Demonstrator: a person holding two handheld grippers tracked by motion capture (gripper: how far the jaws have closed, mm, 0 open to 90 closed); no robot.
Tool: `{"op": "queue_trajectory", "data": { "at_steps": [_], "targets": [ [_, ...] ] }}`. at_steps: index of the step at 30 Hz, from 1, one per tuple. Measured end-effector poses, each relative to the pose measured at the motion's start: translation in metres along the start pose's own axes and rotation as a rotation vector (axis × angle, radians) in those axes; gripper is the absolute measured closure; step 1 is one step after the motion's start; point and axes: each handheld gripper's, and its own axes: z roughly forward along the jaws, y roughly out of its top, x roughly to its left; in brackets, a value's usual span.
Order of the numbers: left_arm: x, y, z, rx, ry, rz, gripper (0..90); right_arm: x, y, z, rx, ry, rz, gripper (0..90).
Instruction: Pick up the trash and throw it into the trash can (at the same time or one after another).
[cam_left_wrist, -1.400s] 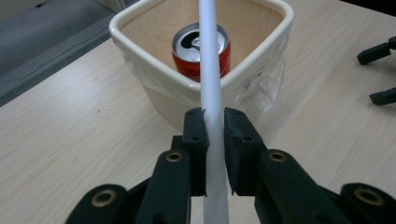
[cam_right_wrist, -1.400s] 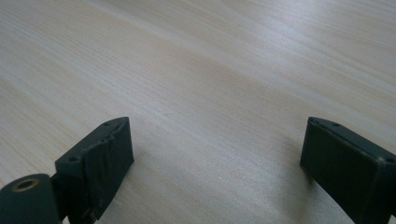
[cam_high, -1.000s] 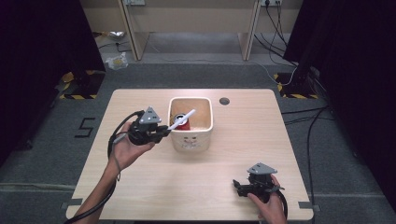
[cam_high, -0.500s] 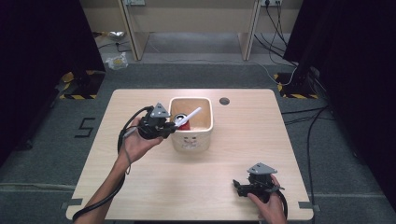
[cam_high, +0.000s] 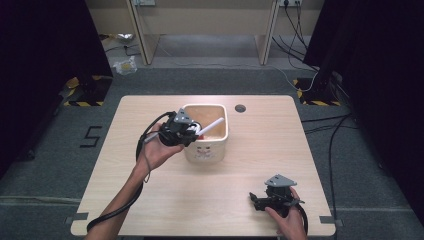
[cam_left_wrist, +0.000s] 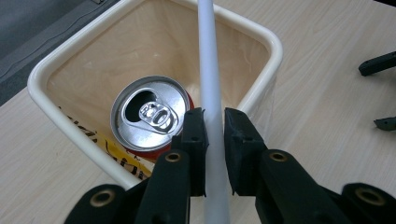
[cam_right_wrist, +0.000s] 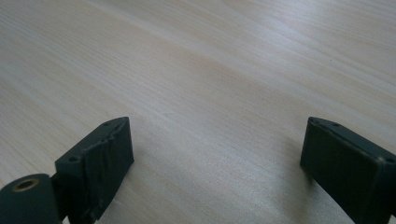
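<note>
Inside the cream bin (cam_left_wrist: 42, 74) (open-topped) stands a can (cam_left_wrist: 147, 116).

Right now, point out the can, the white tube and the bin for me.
can (cam_left_wrist: 148, 113), left gripper view, on its silver top.
white tube (cam_left_wrist: 208, 70), left gripper view, on its shaft above the jaws.
bin (cam_high: 209, 151), high view, on its front wall.

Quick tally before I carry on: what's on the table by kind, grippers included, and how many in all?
Bins: 1, cream bin
Cans: 1, red can inside the bin
White tubes: 1, tube clamped in the left gripper
Grippers: 2, counting the right gripper, open over the table
Total: 5
</note>
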Motion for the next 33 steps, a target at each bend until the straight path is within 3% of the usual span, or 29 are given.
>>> {"op": "queue_trajectory", "data": {
  "at_steps": [8,12,13,19,26,33],
  "targets": [
    [-0.001,0.008,0.005,-0.001,-0.006,0.003,76.1,0.0,0.0,0.0,-0.001,0.0,-0.003,9.4],
    [-0.003,0.013,0.003,-0.035,-0.003,-0.001,66.8,0.0,0.0,0.0,-0.001,0.0,-0.004,9.4],
    [-0.006,0.016,-0.002,-0.079,0.0,-0.005,62.4,0.0,0.0,0.0,-0.001,0.0,-0.004,9.4],
    [-0.009,0.021,-0.013,-0.095,-0.007,0.005,57.0,0.0,0.0,0.0,-0.001,0.0,-0.004,9.4],
    [-0.001,0.012,-0.017,-0.087,-0.019,-0.053,41.1,0.0,0.0,0.0,-0.001,0.0,-0.003,9.4],
    [0.005,0.008,-0.025,-0.098,-0.007,-0.078,35.0,0.0,0.0,0.0,-0.001,0.0,-0.002,9.4]
  ]
}}
